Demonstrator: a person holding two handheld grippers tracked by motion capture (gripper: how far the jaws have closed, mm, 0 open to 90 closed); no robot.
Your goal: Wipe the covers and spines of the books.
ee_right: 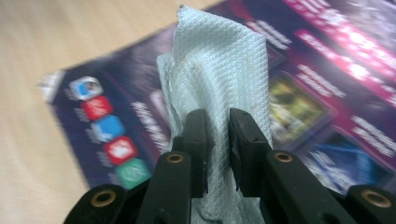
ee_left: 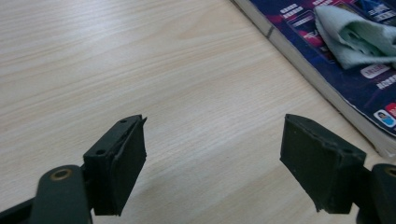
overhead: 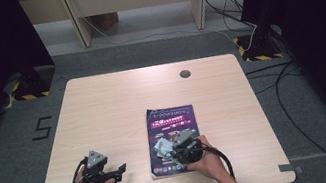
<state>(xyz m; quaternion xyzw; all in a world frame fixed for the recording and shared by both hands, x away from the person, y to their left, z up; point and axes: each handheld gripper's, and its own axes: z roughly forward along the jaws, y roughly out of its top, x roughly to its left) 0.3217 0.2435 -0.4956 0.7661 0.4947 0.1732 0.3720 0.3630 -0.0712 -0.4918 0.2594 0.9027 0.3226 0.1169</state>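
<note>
A dark blue and purple book [overhead: 172, 130] lies flat near the table's front middle. On its cover rests a pale blue-green cloth [overhead: 163, 146], and my right gripper [overhead: 173, 148] is shut on it. In the right gripper view the quilted cloth [ee_right: 219, 74] is pinched between the two jaws and stands up over the book cover [ee_right: 327, 93]. My left gripper [overhead: 120, 170] hovers low over bare wood left of the book, jaws wide open with nothing between them. The left gripper view has the book [ee_left: 355, 88] and cloth [ee_left: 355, 37] at its upper right.
The light wooden table [overhead: 112, 105] has a small round grommet [overhead: 185, 73] near its far edge. Cables [overhead: 282, 90] run over the grey floor to the right, and a wooden desk frame [overhead: 134, 0] stands beyond the table.
</note>
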